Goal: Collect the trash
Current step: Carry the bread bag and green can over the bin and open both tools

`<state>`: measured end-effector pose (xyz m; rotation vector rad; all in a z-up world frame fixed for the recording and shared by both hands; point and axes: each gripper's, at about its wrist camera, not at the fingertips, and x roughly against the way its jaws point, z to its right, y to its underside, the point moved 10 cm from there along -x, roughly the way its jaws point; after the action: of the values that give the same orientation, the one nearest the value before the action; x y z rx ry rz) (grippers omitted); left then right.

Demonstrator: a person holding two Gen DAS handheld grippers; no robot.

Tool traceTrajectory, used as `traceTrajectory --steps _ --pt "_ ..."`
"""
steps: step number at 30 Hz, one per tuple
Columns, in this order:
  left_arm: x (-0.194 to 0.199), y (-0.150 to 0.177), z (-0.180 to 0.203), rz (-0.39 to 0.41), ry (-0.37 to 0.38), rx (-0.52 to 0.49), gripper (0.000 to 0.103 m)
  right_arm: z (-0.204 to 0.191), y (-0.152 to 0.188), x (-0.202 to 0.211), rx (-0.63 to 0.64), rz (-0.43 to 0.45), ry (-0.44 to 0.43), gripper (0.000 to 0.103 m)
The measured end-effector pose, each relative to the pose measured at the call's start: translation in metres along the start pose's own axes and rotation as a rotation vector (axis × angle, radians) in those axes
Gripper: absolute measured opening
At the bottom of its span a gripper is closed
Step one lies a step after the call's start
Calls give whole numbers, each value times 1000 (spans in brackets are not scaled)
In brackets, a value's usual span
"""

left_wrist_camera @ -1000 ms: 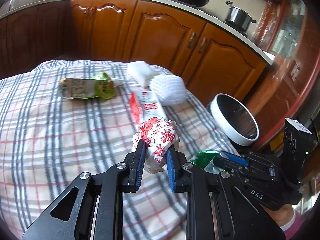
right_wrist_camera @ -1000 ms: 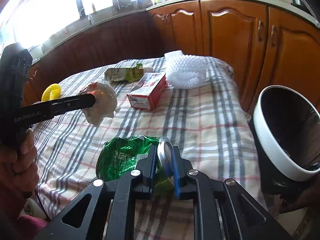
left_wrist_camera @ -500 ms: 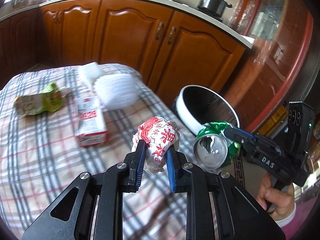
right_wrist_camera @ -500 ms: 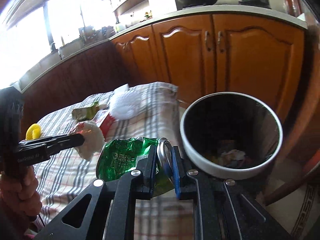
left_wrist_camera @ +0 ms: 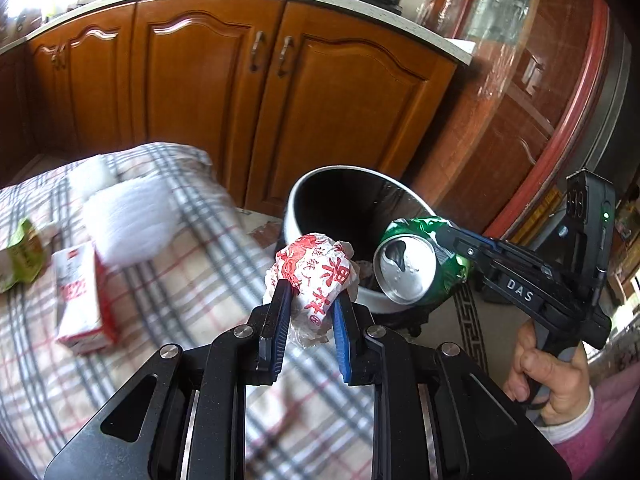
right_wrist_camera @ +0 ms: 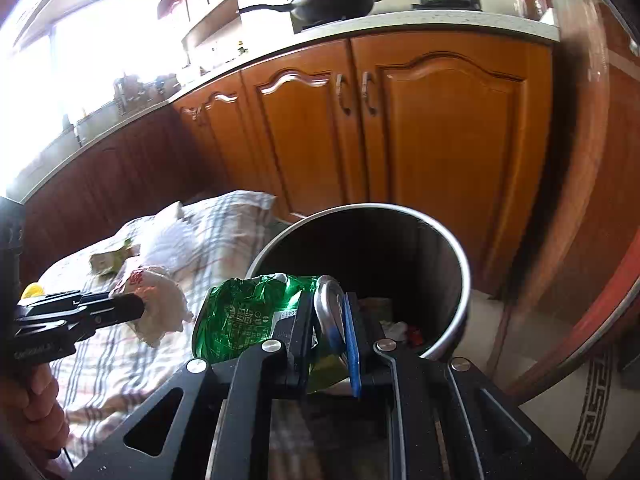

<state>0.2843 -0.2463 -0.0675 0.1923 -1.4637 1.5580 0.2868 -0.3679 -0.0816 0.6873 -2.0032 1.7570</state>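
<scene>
Between closed jaws — crushed can (right_wrist_camera: 256, 312), wrapper (left_wrist_camera: 316, 268).

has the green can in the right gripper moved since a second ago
Yes. The green can, clamped in the right gripper, has swung from over the checked cloth to the bin rim.

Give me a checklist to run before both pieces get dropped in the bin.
1. Left gripper clamped on the crumpled wrapper: ok.
2. Right gripper clamped on the crushed green can: ok.
3. Bin open, room inside: ok.
4. Can over the bin mouth: ok, at the near rim.
5. Wrapper fully past the rim: cannot tell.
6. Grippers clear of each other: ok.
</scene>
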Motion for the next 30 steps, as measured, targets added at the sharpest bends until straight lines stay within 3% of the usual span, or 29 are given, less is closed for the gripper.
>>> traceTrajectory --steps 13,24,30 --pt "-43 -31 31 -34 29 -55 18 37 -18 -19 -33 -1 56 15" --pt "-74 -36 37 -78 30 -61 19 49 -19 -37 -25 -41 68 15" --pt "-84 -38 43 -94 16 -58 30 50 -21 -46 -18 -62 65 16"
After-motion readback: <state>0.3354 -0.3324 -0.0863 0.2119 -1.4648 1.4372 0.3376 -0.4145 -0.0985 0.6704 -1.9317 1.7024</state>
